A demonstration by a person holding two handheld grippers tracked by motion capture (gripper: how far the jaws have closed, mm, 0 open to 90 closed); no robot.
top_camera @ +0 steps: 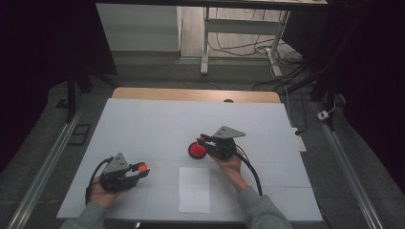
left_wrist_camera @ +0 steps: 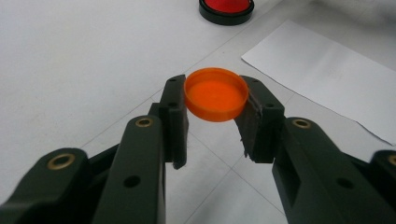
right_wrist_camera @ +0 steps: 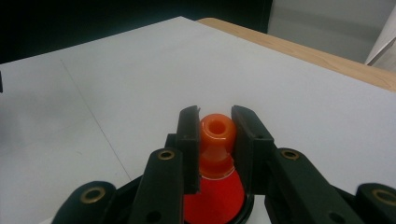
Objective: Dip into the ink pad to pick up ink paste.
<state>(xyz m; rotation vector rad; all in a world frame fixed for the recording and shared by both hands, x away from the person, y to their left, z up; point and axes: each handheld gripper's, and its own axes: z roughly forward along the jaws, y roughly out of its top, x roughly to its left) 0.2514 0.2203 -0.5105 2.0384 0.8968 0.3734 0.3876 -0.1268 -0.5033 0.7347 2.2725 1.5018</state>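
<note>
A small orange cap [left_wrist_camera: 215, 95] sits open side up between the jaws of my left gripper [left_wrist_camera: 215, 85], which is shut on it. In the high view this gripper [top_camera: 141, 168] is at the front left of the table with the cap [top_camera: 143, 167] at its tip. My right gripper [right_wrist_camera: 217, 114] is shut on the orange nozzle [right_wrist_camera: 216, 131] of a round red container [right_wrist_camera: 215, 200] with a black rim. In the high view that gripper [top_camera: 204, 140] is near the table's middle, with the red container [top_camera: 196, 151] beneath its jaws. The container [left_wrist_camera: 226, 7] also lies ahead of the left gripper.
A white sheet of paper [top_camera: 194, 189] lies near the front edge between the two hands. The table has a white cover [top_camera: 143, 124] with a wooden strip [top_camera: 191, 94] at the far edge. Desk legs and cables stand on the floor beyond.
</note>
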